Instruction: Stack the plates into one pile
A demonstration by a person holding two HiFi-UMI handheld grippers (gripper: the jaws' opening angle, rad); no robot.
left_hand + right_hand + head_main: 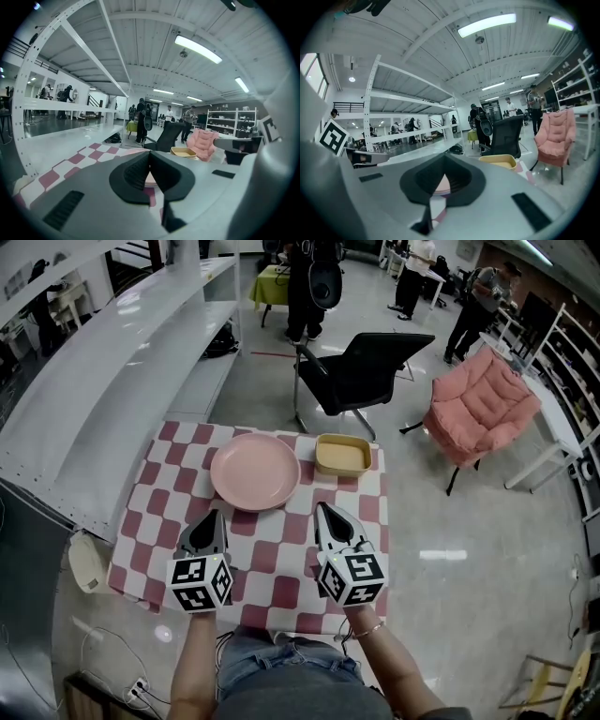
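Note:
A round pink plate (254,472) lies on the far half of the red-and-white checked tablecloth (281,559). Just to its right sits a square yellow dish (343,455), apart from the plate. My left gripper (216,515) hovers over the cloth just short of the pink plate's near edge, jaws shut and empty. My right gripper (322,507) is level with it, near the plate's right front, jaws together and empty. In the left gripper view the shut gripper (150,153) points at the pink plate (134,150) and the yellow dish (183,151). The right gripper view shows the yellow dish (499,161) beyond the gripper (444,157).
A black office chair (366,371) stands behind the table and a pink armchair (483,404) at the back right. A white shelving rack (112,381) runs along the left side. Several people stand far back in the room.

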